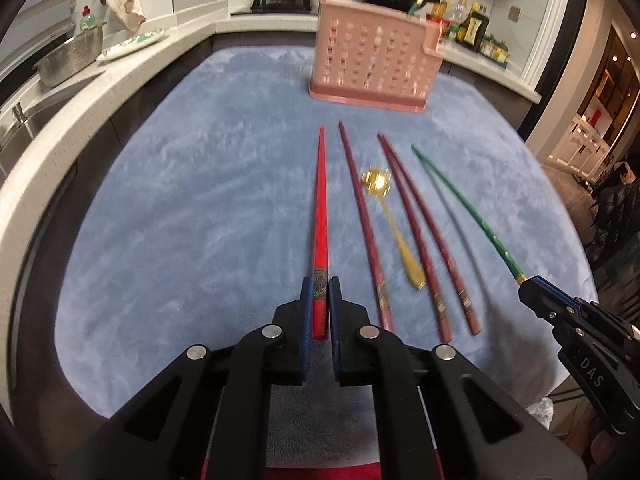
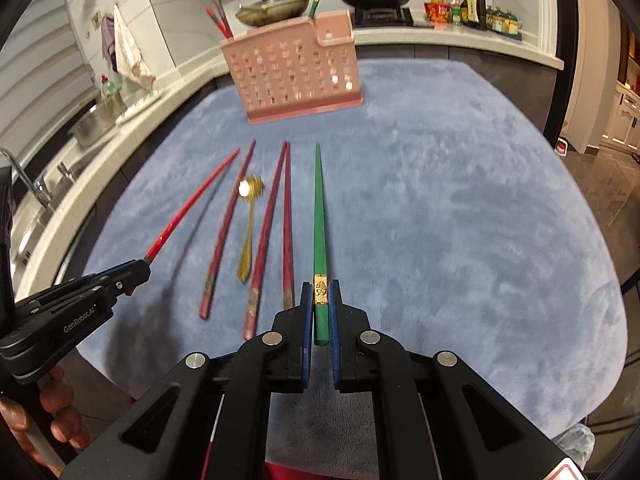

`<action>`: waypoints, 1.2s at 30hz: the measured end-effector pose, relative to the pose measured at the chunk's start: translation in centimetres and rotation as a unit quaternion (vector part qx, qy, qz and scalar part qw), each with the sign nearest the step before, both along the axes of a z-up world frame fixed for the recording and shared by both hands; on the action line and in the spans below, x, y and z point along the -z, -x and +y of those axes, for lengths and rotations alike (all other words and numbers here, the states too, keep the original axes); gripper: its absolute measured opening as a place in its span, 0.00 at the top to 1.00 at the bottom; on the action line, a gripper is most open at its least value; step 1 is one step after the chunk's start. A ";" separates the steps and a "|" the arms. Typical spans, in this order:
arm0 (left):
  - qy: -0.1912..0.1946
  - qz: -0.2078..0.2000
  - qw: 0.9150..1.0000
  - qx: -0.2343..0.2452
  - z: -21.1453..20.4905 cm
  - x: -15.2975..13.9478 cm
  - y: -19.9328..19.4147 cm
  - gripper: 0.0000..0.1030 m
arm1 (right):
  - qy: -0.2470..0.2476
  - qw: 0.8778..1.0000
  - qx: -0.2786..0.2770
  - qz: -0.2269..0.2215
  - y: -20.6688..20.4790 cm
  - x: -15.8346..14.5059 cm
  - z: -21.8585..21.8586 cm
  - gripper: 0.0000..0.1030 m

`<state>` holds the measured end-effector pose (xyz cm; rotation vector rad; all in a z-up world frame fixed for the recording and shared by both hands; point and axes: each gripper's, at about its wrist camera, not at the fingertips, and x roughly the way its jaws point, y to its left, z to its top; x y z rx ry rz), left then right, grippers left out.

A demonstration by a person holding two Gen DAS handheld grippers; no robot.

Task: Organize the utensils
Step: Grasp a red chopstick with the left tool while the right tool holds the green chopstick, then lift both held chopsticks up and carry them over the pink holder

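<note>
**Each gripper clamped on one chopstick, holder ahead**

The left gripper [image 1: 319, 300] has its jaws closed narrow on the thick end of a bright red chopstick [image 1: 321, 208], which points straight ahead from the fingers toward the pink holder [image 1: 376, 62]. The right gripper [image 2: 321, 302] grips a green chopstick [image 2: 319, 216] the same way, jaws pressed against its gold-banded end.

Between the two held sticks, on the blue cloth [image 1: 180, 200], lie three dark red chopsticks [image 1: 362, 220] and a gold spoon [image 1: 394, 228]; the spoon sits between the single stick and the pair, which touch near their tips. All point roughly toward the holder.

The holder stands beyond the tips, near the cloth's far edge, with red sticks already in its left end and a green one in its right. Left of the left jaws the cloth is bare out to the counter edge [image 1: 52, 152]; right of the right jaws it is bare to its rounded border.
</note>
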<state>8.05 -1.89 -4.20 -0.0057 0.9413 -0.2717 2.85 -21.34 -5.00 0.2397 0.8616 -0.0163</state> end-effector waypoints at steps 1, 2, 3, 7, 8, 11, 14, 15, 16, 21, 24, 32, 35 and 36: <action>0.003 -0.005 1.000 -0.001 0.0 -0.7 0.0 0.93 | -0.001 1.000 0.002 -0.005 0.0 -0.5 -0.1 0.93; 0.007 -0.011 1.000 -0.001 0.1 -1.4 -0.1 0.93 | -0.001 1.000 0.003 -0.011 0.0 -1.1 -0.3 0.93; 0.009 -0.016 1.000 -0.001 0.1 -2.0 -0.2 0.93 | -0.002 1.000 0.004 -0.017 -0.1 -1.6 -0.4 0.93; 0.013 -0.042 0.999 -0.002 0.2 -4.8 -0.7 0.93 | -0.002 0.999 0.010 -0.043 -0.5 -4.3 -1.1 0.93; 0.015 -0.049 0.999 -0.003 0.3 -5.5 -0.9 0.93 | -0.001 0.999 0.010 -0.051 -0.7 -5.1 -1.2 0.93; 0.019 -0.066 0.998 -0.009 0.6 -7.3 -1.7 0.93 | 0.002 0.997 0.013 -0.072 -1.3 -7.0 -1.7 0.93; 0.020 -0.086 0.996 -0.013 0.6 -9.5 -3.1 0.93 | 0.001 0.996 0.017 -0.093 -2.2 -9.1 -2.5 0.93; 0.019 -0.092 0.995 -0.014 0.6 -10.0 -3.4 0.93 | 0.002 0.995 0.019 -0.099 -2.5 -9.8 -2.7 0.93; 0.016 -0.103 0.994 -0.015 0.6 -10.8 -3.9 0.93 | 0.003 0.994 0.020 -0.106 -2.9 -10.5 -3.0 0.93; 0.021 -0.138 0.990 -0.016 0.5 -14.5 -6.3 0.93 | 0.000 0.990 0.023 -0.139 -5.1 -14.0 -4.2 0.93; 0.032 -0.154 0.987 -0.015 0.4 -16.8 -8.0 0.93 | -0.002 0.988 0.022 -0.156 -6.4 -15.9 -4.8 0.93; 0.073 -0.208 0.975 -0.014 0.1 -24.2 -12.3 0.93 | -0.038 0.977 0.011 -0.209 -11.3 -21.4 -6.4 0.93; 0.084 -0.234 0.968 -0.018 -0.3 -26.6 -13.6 0.93 | -0.038 0.971 0.007 -0.236 -13.4 -23.7 -6.3 0.93; 0.086 -0.249 0.965 -0.020 -0.5 -27.7 -14.2 0.93 | -0.036 0.968 0.007 -0.247 -14.3 -24.5 -6.2 0.93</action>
